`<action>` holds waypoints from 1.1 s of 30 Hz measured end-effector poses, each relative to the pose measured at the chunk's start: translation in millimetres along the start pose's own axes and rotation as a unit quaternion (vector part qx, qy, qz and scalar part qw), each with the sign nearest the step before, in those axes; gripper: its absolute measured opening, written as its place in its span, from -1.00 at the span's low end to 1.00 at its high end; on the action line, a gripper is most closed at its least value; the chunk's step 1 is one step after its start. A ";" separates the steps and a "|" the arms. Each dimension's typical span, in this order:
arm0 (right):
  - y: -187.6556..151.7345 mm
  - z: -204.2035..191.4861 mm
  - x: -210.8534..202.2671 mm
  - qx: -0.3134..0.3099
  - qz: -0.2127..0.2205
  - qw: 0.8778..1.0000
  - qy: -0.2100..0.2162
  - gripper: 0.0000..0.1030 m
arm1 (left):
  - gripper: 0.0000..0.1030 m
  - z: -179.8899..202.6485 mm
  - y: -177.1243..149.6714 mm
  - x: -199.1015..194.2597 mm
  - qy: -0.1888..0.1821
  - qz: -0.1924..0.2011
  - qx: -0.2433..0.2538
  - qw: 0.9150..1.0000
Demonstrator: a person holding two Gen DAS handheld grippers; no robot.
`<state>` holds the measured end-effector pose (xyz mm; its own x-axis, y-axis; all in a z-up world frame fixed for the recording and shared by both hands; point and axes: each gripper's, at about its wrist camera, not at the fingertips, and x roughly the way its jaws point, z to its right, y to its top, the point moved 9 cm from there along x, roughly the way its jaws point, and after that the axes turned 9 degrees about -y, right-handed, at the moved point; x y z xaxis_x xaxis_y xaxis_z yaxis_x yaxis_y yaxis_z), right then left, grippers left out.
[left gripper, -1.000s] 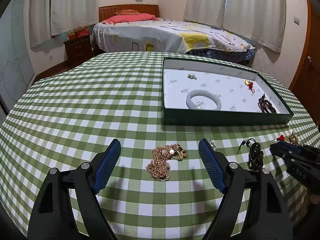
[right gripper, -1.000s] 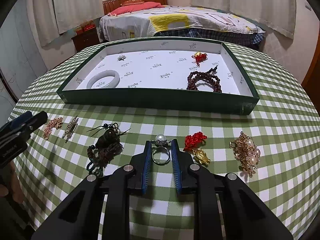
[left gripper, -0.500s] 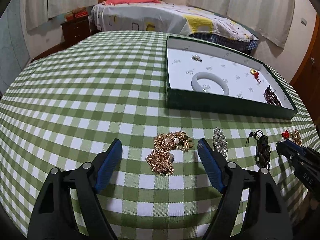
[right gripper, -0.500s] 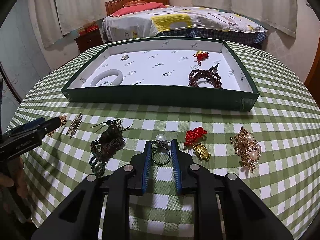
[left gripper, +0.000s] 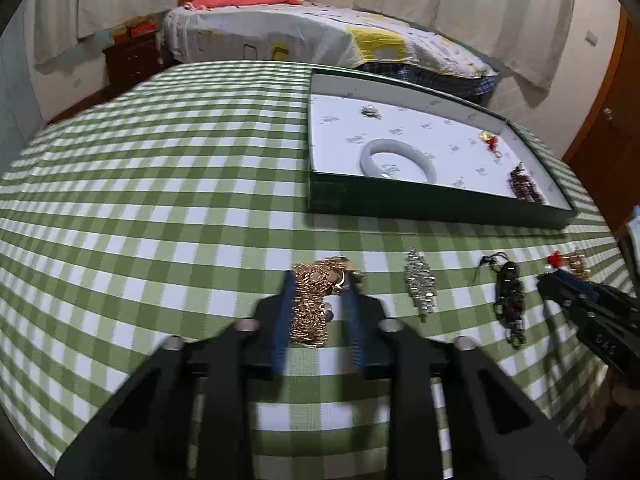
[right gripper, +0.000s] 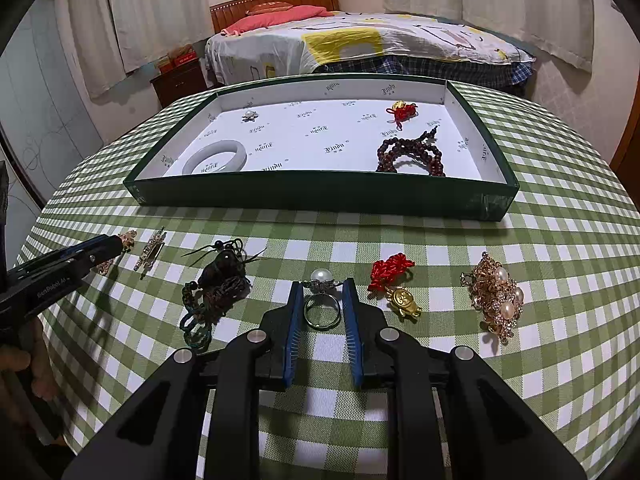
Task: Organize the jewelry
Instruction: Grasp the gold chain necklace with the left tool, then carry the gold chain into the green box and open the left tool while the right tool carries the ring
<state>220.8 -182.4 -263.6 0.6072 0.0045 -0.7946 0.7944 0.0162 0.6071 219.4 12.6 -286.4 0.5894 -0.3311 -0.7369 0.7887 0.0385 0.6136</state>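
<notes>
A gold chain [left gripper: 310, 312] lies bunched on the green checked tablecloth. My left gripper [left gripper: 318, 276] is closing on it, and its blue pads touch the chain on both sides. In the right wrist view the left gripper [right gripper: 116, 242] shows at the left edge. My right gripper [right gripper: 322, 284] is shut on a pearl ring [right gripper: 322, 310] that rests on the cloth, pearl pointing away. The green tray [right gripper: 320, 192] with a white floor stands behind, holding a pale bangle [right gripper: 215, 156], a dark bead bracelet [right gripper: 410, 156], a red knot charm [right gripper: 402, 112] and a small pearl piece [right gripper: 250, 115].
Loose on the cloth between the grippers lie a silver hair clip [right gripper: 151, 248] and a dark cord bracelet [right gripper: 216, 288]. Right of the ring lie a red knot with a gold charm [right gripper: 394, 286] and a gold pearl brooch [right gripper: 494, 296]. A bed stands beyond the table.
The left gripper's jaws went from wide apart to closed around the gold chain, and it tipped down and forward over it. The right gripper stayed still on the ring.
</notes>
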 end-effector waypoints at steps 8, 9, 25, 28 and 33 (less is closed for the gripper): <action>-0.2 0.0 -0.2 0.000 0.000 1.000 0.000 -0.59 | -0.90 1.1 0.3 -2.0 -0.020 0.007 -0.008 1.000; 0.0 -0.2 -0.1 0.000 0.000 1.000 0.000 -0.59 | -0.90 1.4 0.7 -3.0 -0.020 0.009 -0.007 1.000; -3.3 -1.3 -5.2 0.002 0.005 1.000 0.001 -0.59 | -0.91 11.6 22.4 -41.2 -0.006 0.065 0.026 0.998; -1.7 -1.5 -9.2 0.002 0.009 1.000 0.002 -0.59 | -0.91 11.9 26.8 -47.5 -0.006 0.072 0.026 0.997; 2.1 -0.6 -16.7 0.004 0.018 1.000 0.004 -0.59 | -0.91 16.8 35.1 -60.3 -0.009 0.087 0.031 0.996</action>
<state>212.3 -181.8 -249.1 0.6350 0.0125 -0.7724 0.7724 0.0081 0.6351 208.7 18.2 -215.6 0.7130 -0.3413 -0.6125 0.6620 0.0395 0.7485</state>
